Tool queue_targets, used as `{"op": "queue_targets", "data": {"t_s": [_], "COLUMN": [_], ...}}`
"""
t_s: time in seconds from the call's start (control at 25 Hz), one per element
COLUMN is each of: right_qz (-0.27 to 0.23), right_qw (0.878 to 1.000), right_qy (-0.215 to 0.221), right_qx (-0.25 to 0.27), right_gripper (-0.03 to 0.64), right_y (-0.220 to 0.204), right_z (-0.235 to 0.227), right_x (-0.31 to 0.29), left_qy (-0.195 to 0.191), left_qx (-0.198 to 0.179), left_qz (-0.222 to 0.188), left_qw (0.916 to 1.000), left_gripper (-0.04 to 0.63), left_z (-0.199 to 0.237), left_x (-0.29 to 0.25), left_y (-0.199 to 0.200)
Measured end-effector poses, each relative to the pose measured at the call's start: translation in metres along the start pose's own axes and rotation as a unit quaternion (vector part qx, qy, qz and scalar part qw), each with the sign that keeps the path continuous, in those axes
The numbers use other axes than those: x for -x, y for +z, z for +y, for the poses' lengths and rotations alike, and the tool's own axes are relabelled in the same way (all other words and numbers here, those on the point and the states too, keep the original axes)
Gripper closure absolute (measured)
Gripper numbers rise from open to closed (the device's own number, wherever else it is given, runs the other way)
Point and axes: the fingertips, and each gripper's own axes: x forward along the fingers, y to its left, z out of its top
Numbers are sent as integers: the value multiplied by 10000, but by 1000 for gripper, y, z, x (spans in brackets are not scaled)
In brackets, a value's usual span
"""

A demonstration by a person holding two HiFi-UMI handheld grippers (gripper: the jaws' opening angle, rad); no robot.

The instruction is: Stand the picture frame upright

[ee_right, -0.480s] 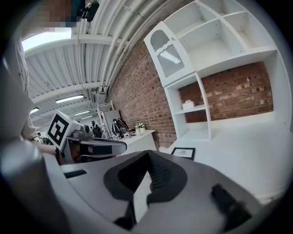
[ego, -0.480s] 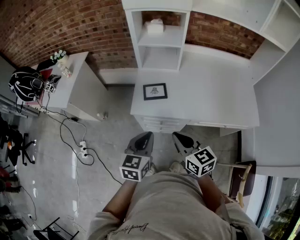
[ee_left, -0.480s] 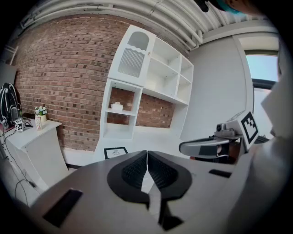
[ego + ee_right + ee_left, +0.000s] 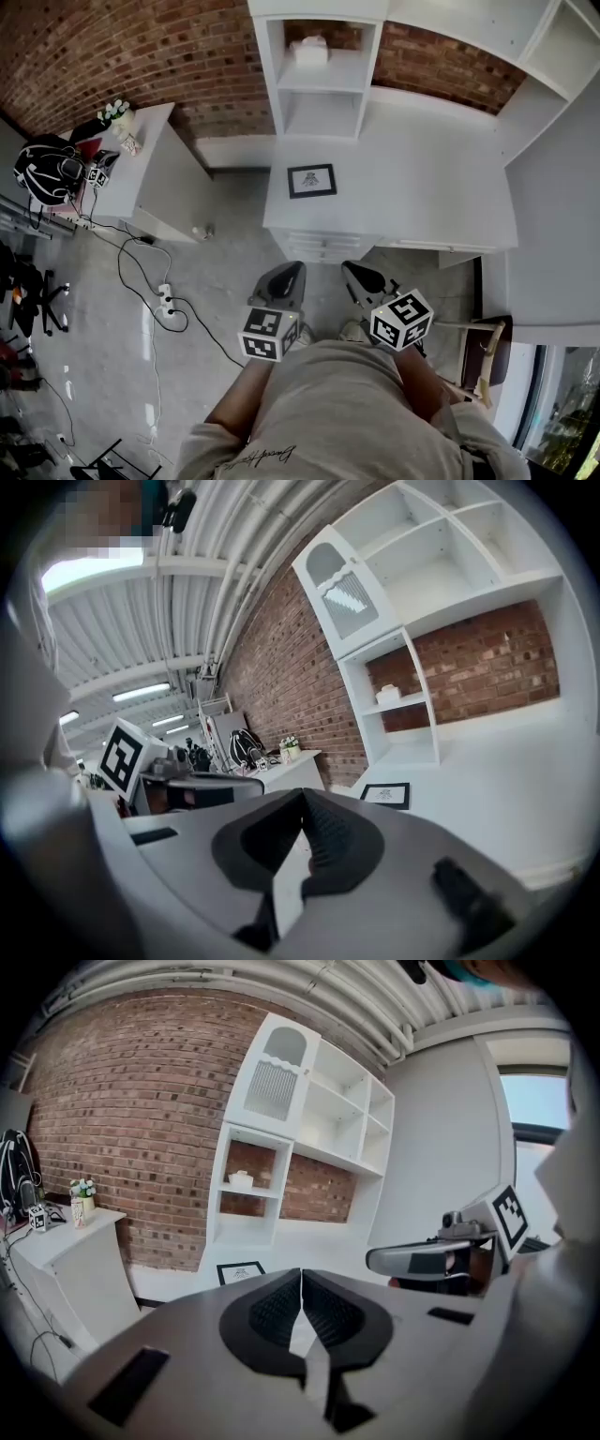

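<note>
One picture frame (image 4: 311,180): lies flat, face up, on the white counter (image 4: 422,202), near its front left corner.
Frame detail: black border, pale print; in front of the open shelf unit (image 4: 319,94), not touching it.
Left hand-held gripper (image 4: 296,270): clenched, pads pressed together, nothing between them; held over the floor (image 4: 225,281), short of the counter's front edge.
Right hand-held gripper (image 4: 351,269): clenched as well, empty; near the left one, also off the counter.
Gap to frame: both grippers well apart from it.
Shelf: small white box (image 4: 309,52) on the upper level.
</note>
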Motion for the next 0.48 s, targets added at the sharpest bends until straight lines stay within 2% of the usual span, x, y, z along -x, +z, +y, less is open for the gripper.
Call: {"op": "queue_targets", "data": {"t_s": [0.08, 0.48], "right_qz": [-99, -2], "right_qw": [9998, 9997], "right_qy": [40, -119], "right_qx": [-177, -224], "right_gripper": [589, 588], "right_y": [2, -12], "right_z": [3, 34], "right_x": [-3, -28], "left_qy": [-21, -100], "left_qx": [3, 13], "left_qz": [-10, -7], "left_qw": [10000, 9999], "left_gripper": [578, 578], "left_z": [5, 36], "left_x": [3, 30], "left_y": [0, -13]}}
